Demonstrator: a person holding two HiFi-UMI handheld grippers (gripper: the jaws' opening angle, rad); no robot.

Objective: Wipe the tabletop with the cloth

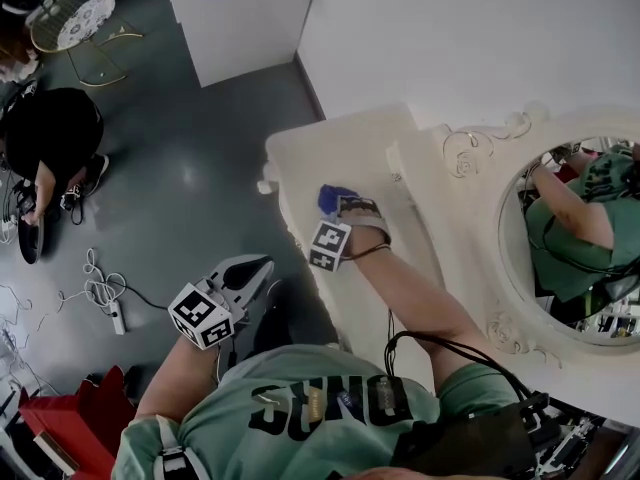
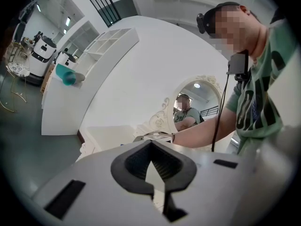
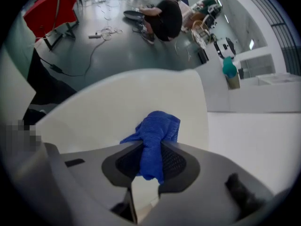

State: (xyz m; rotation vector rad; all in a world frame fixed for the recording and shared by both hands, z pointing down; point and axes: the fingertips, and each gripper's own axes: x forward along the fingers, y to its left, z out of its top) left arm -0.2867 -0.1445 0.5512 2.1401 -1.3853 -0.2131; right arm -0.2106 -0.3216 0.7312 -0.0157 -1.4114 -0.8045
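Observation:
A bunched blue cloth lies on the white tabletop, near its left end. My right gripper is shut on it. In the right gripper view the cloth sticks out forward between the closed jaws of that gripper and touches the tabletop. My left gripper hangs off the table's left side above the grey floor. Seen in its own view, the left gripper has its tips together and nothing between them.
An oval mirror in an ornate white frame stands at the table's right. Cables and a power strip lie on the floor to the left. A person in black crouches further left. A white counter stands beyond.

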